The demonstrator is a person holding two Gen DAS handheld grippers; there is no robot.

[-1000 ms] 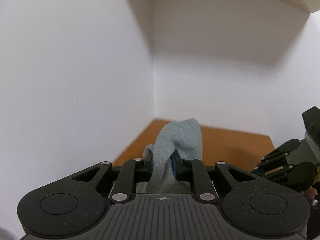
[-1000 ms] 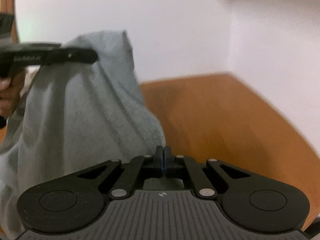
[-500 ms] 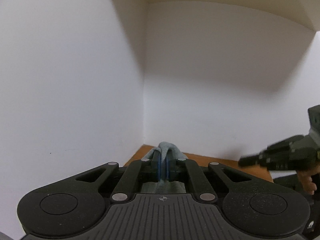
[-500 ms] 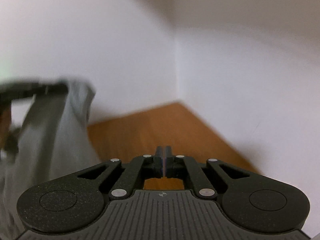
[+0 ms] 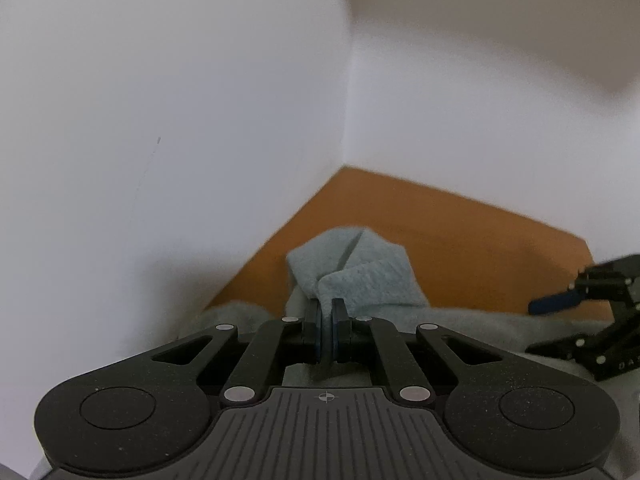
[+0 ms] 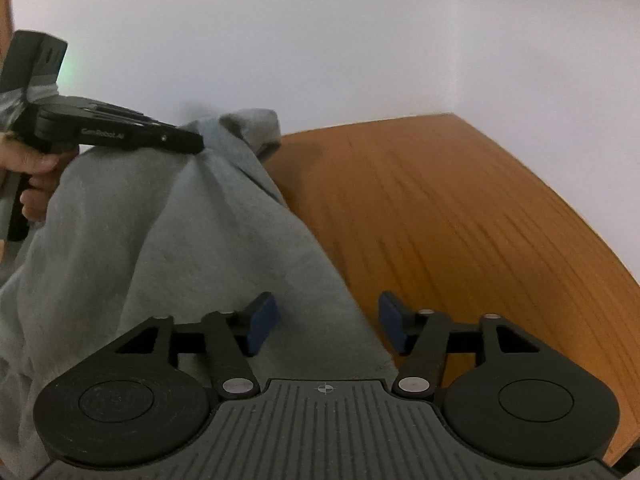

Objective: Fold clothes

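A grey garment [image 6: 160,248] hangs bunched over the orange wooden table [image 6: 460,216]. My left gripper [image 5: 326,308] is shut on a folded corner of the garment [image 5: 360,276], which sticks out past its fingertips. In the right wrist view the left gripper [image 6: 194,145] holds that corner raised, with a person's hand [image 6: 28,162] on its handle. My right gripper [image 6: 328,322] has its jaws opening, and the garment's right edge runs between the blue pads [image 6: 262,320] without being pressed. The right gripper [image 5: 536,326] also shows at the left wrist view's right edge.
White walls [image 5: 160,120] meet in a corner behind the table [image 5: 440,232]. Bare wood lies to the right of the garment, out to the table's right edge [image 6: 616,276].
My right gripper went from shut to open and now sits low at the garment's right edge. The left gripper has come down toward the table, still clamped on the corner.
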